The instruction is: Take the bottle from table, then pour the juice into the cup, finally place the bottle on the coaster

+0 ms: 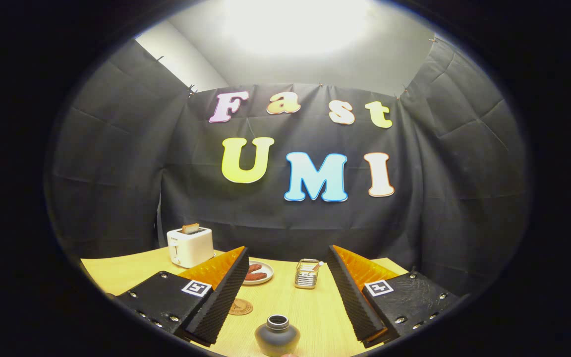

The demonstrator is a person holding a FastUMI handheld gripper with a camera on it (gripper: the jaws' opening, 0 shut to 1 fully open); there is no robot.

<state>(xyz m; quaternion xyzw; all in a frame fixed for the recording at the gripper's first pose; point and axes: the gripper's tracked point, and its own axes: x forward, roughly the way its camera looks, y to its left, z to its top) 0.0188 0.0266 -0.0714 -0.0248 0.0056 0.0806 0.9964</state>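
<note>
A small dark, round-bodied bottle with an open neck stands on the wooden table, low between my fingers and close to me. My gripper is open, its fingers spread wide on either side of the bottle and touching nothing. A round brown coaster lies flat on the table just inside the left finger, partly hidden by it. Beyond the fingers, toward the right one, stands a clear glass cup with something thin leaning in it.
A white toaster with a slice of toast sticking out stands at the back left. A white plate with reddish food sits behind the left finger. The black cloth wall closes off the table's far side.
</note>
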